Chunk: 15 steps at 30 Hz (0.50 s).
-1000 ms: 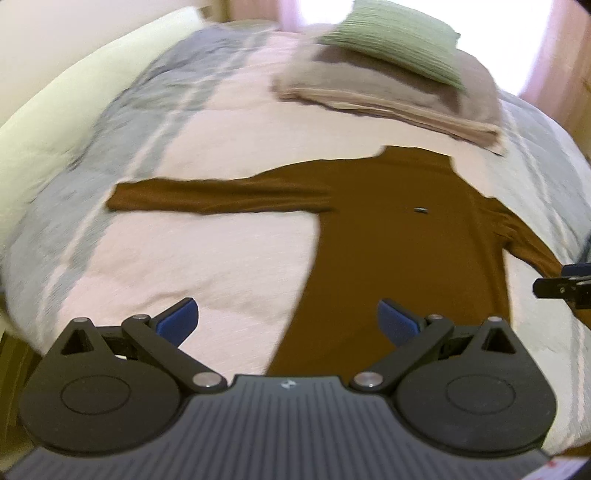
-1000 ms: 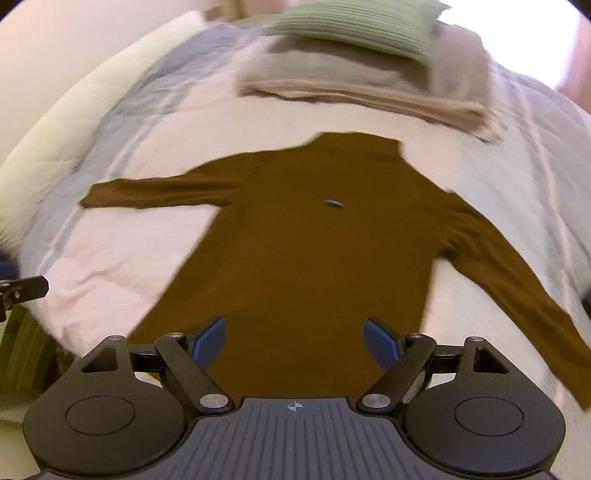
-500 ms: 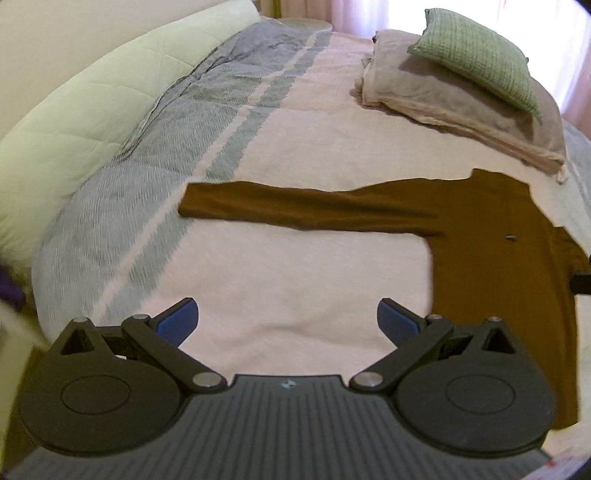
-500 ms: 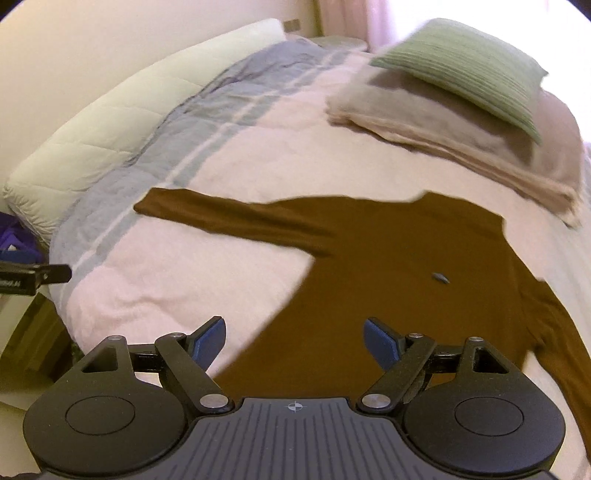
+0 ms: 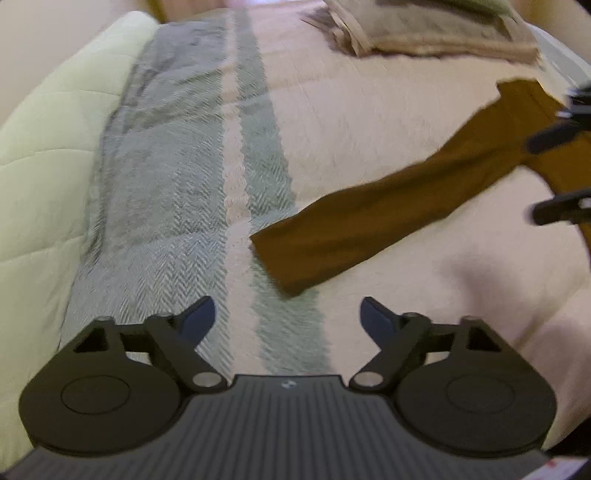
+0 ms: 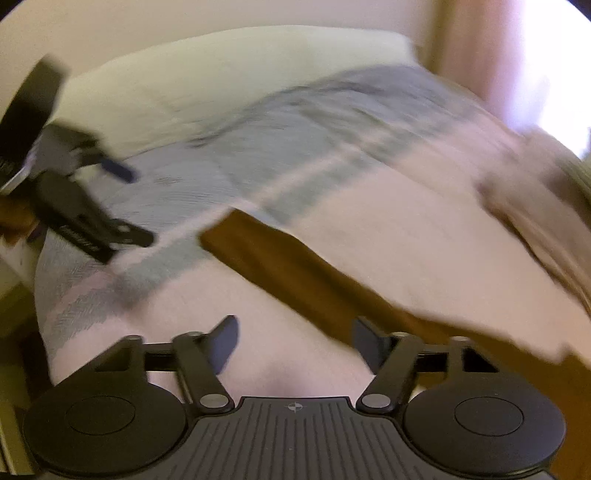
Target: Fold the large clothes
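Observation:
A brown long-sleeved top lies flat on the bed. Its left sleeve (image 5: 369,218) runs from the cuff near the grey stripe up to the right, and the same sleeve (image 6: 295,266) crosses the blurred right wrist view. My left gripper (image 5: 286,319) is open just short of the cuff, with nothing between its fingers. My right gripper (image 6: 295,343) is open beside the sleeve's upper part, empty too. The left gripper (image 6: 129,203) shows at the left edge of the right wrist view, and the right gripper (image 5: 532,175) at the right edge of the left wrist view.
The bedcover (image 5: 369,110) is pale pink with grey herringbone stripes (image 5: 166,184). A pale green quilted headboard or cushion (image 5: 40,147) borders the left side. Beige folded pillows (image 5: 424,33) lie at the far end. The bed's edge drops off at the lower left (image 6: 22,295).
Both grippers have swung left and closer to the bed, from over the top's body toward its left sleeve and cuff. Both have stayed open.

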Each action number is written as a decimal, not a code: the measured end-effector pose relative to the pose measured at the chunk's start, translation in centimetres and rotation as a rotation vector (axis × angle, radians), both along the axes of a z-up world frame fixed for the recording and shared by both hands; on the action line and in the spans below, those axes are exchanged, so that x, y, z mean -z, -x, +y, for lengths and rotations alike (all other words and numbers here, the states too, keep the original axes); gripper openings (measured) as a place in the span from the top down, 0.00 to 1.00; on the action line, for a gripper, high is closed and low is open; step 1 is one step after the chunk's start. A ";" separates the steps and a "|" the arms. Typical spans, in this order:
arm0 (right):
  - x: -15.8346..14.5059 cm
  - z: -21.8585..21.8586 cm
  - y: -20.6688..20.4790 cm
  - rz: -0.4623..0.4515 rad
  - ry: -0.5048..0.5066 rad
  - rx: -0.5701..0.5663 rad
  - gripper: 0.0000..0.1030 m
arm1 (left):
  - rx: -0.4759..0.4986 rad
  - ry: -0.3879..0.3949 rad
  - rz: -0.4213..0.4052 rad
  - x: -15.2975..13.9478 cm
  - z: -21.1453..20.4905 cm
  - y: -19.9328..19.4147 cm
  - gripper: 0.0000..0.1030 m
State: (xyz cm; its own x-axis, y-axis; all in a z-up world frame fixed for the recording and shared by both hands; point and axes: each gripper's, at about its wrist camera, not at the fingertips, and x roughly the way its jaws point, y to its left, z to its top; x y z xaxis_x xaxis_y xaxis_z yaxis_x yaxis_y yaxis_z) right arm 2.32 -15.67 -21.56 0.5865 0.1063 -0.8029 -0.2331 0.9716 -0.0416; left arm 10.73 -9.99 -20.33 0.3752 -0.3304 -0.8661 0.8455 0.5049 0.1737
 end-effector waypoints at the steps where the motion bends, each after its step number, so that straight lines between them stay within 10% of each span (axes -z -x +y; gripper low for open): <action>1: 1.3 1.2 -1.4 -0.002 0.014 -0.036 0.48 | 0.028 -0.008 0.006 0.9 0.4 -1.0 0.28; 11: 13.7 10.1 -11.5 -0.070 0.178 -0.345 0.63 | 0.021 0.012 0.048 6.6 3.5 -8.8 0.27; 13: 14.7 10.7 -12.1 -0.059 0.208 -0.380 0.95 | 0.022 0.014 0.054 6.7 3.9 -9.1 0.27; 15: 13.8 9.9 -12.1 -0.085 0.174 -0.340 0.99 | 0.027 0.016 0.059 6.5 4.0 -9.2 0.27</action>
State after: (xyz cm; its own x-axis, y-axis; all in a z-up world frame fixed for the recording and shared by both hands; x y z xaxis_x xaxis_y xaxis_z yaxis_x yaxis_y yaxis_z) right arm 14.45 -5.77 -35.36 0.6062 0.1728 -0.7763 -0.5293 0.8162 -0.2316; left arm 19.97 -5.99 -26.84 0.3145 -0.3539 -0.8808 0.8674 0.4840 0.1153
